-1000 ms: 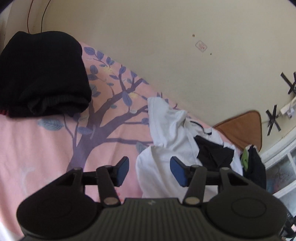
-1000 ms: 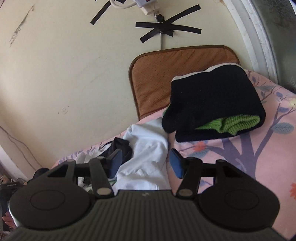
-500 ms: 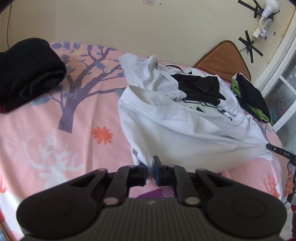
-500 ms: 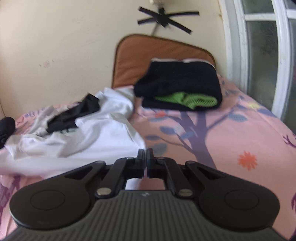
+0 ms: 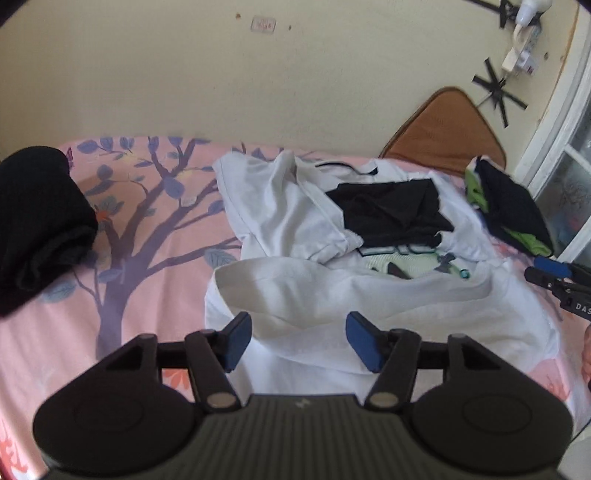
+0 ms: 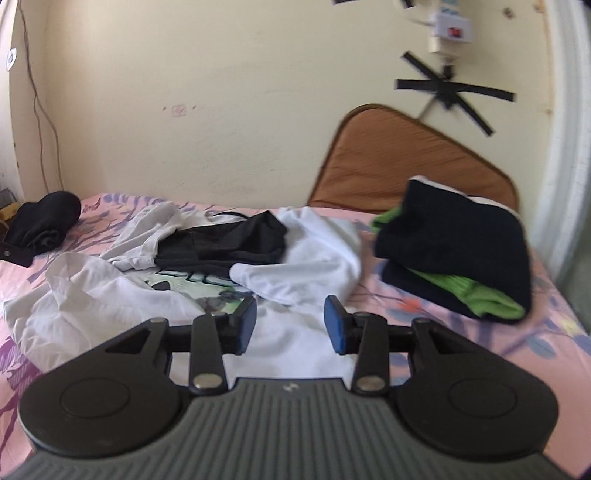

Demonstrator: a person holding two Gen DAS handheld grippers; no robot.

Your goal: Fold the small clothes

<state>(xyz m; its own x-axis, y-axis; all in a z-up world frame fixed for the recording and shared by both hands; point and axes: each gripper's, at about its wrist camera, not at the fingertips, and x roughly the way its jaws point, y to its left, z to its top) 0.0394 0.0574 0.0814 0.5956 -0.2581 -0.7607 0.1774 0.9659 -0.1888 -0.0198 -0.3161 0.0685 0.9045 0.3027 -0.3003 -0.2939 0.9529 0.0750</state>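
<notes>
— Where is the white shirt [image 5: 332, 295] lying?
— Spread out and rumpled on the bed [image 5: 74, 332], on the pink sheet with the purple tree print. Its near hem is folded back on itself, and a black garment [image 5: 388, 214] lies on top of it toward the wall.

— And the left tongs [image 5: 298, 341]?
— Released, the blue pads wide apart, hovering over the near edge of the shirt with nothing between them.

— The right tongs [image 6: 290, 330]?
— Also released, pads apart, over the white cloth [image 6: 295, 343] at that end of the shirt. They hold nothing. In the left camera they show at the right edge [image 5: 554, 275], just beside the shirt.

— What else is on the bed?
— A folded black pile [image 5: 33, 225] at the left end, well apart from the shirt. At the right end, a folded black and green piece [image 6: 454, 251] just beside the shirt, in front of a brown cushion [image 6: 406, 155] that leans on the wall.

— Anything on the wall itself?
— Black tape crosses [image 6: 450, 92] and a white plug adapter [image 6: 448, 35] above the cushion.
</notes>
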